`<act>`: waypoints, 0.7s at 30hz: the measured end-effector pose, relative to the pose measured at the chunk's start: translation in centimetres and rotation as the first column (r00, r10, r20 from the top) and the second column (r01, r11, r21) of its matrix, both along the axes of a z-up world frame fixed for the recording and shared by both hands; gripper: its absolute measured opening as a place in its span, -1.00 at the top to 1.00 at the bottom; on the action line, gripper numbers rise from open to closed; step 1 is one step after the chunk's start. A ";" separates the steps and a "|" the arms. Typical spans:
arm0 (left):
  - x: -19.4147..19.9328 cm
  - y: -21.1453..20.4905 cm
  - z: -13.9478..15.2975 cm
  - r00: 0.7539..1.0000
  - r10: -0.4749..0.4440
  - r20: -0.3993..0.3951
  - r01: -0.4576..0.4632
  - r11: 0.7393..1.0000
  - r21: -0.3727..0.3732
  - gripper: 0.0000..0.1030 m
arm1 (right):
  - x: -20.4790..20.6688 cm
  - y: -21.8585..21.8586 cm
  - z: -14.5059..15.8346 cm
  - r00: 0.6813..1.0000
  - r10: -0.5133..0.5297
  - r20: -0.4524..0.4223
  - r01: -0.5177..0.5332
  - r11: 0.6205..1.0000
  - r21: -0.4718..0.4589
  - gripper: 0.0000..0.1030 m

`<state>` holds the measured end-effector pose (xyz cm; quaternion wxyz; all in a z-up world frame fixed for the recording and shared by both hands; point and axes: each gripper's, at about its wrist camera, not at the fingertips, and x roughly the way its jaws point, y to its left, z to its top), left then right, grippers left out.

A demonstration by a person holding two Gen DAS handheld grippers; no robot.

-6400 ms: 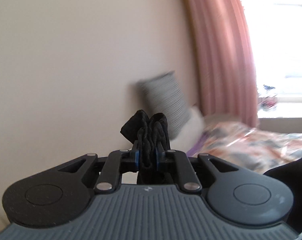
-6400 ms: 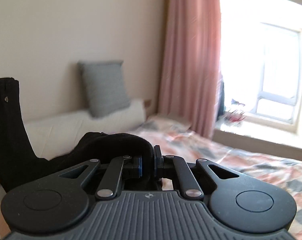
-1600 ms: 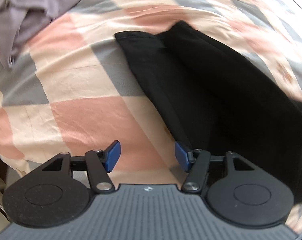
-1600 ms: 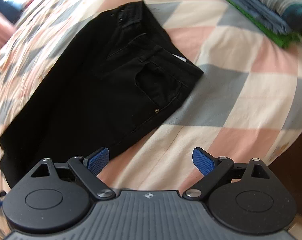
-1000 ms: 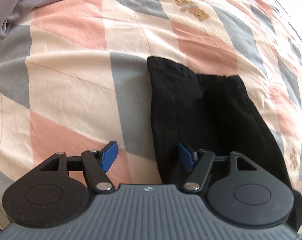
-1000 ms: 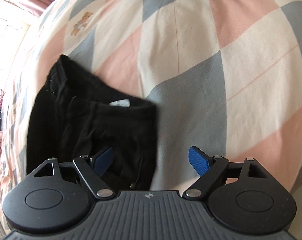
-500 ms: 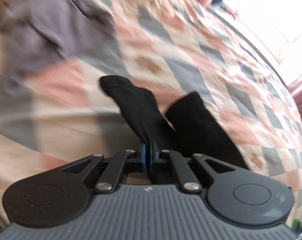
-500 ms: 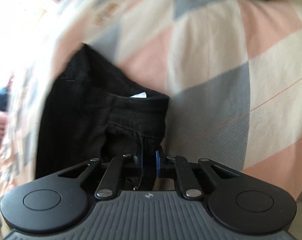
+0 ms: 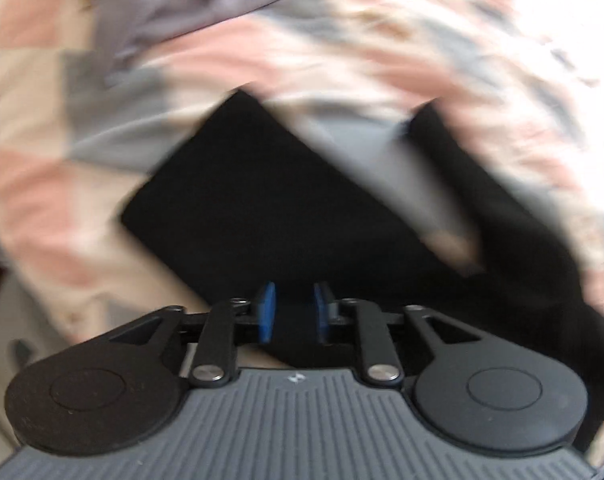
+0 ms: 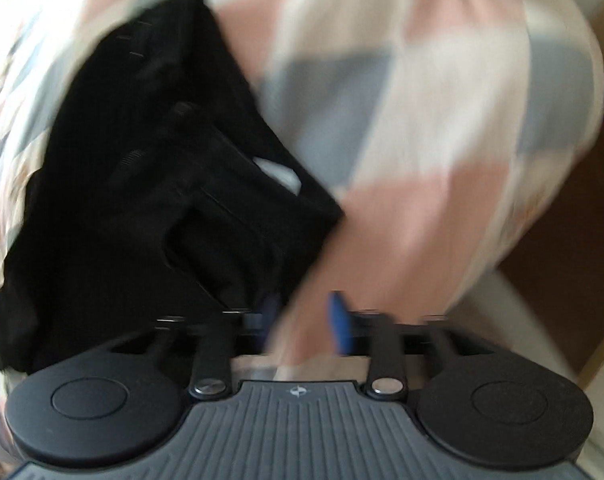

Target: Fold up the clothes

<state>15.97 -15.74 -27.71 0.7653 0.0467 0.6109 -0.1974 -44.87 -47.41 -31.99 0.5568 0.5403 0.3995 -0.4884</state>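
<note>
One pair of black denim trousers (image 10: 150, 184); one crumpled grey-purple cloth garment (image 9: 190, 4); one pink, grey and cream checked bedspread (image 10: 442, 128); two black two-finger grippers.

Trousers (image 9: 270, 208) lie on bedspread (image 9: 54, 184), centre frame; crumpled garment (image 9: 174, 4) upper left; in right-wrist view trousers (image 10: 150, 184) fill left, bedspread (image 10: 442, 128) right.

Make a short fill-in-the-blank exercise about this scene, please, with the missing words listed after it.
1. The trousers lying on the bed are ____ in colour.
2. The bed cover has a checked pattern of pink, cream and ____.
3. The pads of the left gripper are ____ in colour.
4. At the top left of the left wrist view lies a crumpled ____ garment.

Missing words: black; grey; blue; grey
</note>
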 end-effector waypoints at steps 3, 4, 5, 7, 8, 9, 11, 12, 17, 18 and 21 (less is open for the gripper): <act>1.2 -4.8 0.9 0.999 -0.031 -0.017 0.030 0.995 -0.097 0.11 | 2.3 -1.3 2.0 0.990 0.140 -0.007 -0.140 0.985 -0.101 -0.01; 1.5 -6.7 0.9 0.998 -0.048 -0.032 0.043 0.991 -0.128 0.08 | 3.6 -1.9 2.3 0.980 0.199 0.006 -0.196 0.972 -0.131 -0.01; 1.8 -8.3 0.6 0.997 -0.052 -0.049 0.045 0.990 -0.135 0.04 | 5.2 -2.5 2.5 0.965 0.261 0.016 -0.255 0.954 -0.161 -0.01; 2.9 -11.5 -0.3 0.995 -0.039 -0.087 0.026 0.989 -0.147 -0.22 | 9.5 -3.8 3.0 0.908 0.418 0.031 -0.400 0.888 -0.228 -0.02; 3.5 -12.7 -0.9 0.994 -0.019 -0.106 0.003 0.989 -0.150 -0.26 | 11.6 -4.0 3.2 0.867 0.497 0.031 -0.473 0.841 -0.261 -0.04; 4.2 -13.7 -1.6 0.992 0.005 -0.124 -0.023 0.990 -0.142 -0.27 | 13.8 -4.1 3.4 0.820 0.572 0.025 -0.542 0.789 -0.290 -0.07; 5.5 -14.9 -3.6 0.983 0.066 -0.170 -0.086 0.990 -0.115 -0.29 | 17.8 -4.2 3.8 0.724 0.690 0.008 -0.646 0.683 -0.341 -0.27; 6.2 -15.3 -4.6 0.977 0.099 -0.191 -0.120 0.988 -0.098 -0.29 | 19.6 -4.1 3.8 0.679 0.734 -0.003 -0.686 0.633 -0.360 -0.35; 7.5 -15.7 -8.8 0.948 0.172 -0.267 -0.198 0.977 -0.076 0.23 | 26.4 -3.7 2.7 0.485 0.872 -0.070 -0.828 0.432 -0.357 -0.71; 7.5 -15.8 -9.4 0.948 0.159 -0.274 -0.189 0.979 -0.083 0.54 | 27.3 -3.4 2.3 0.446 0.891 -0.086 -0.854 0.395 -0.337 -0.70; 7.3 -15.6 -8.4 0.968 0.120 -0.219 -0.151 0.980 -0.128 0.87 | 30.0 -2.0 0.7 0.312 0.941 -0.129 -0.926 0.271 -0.261 -0.29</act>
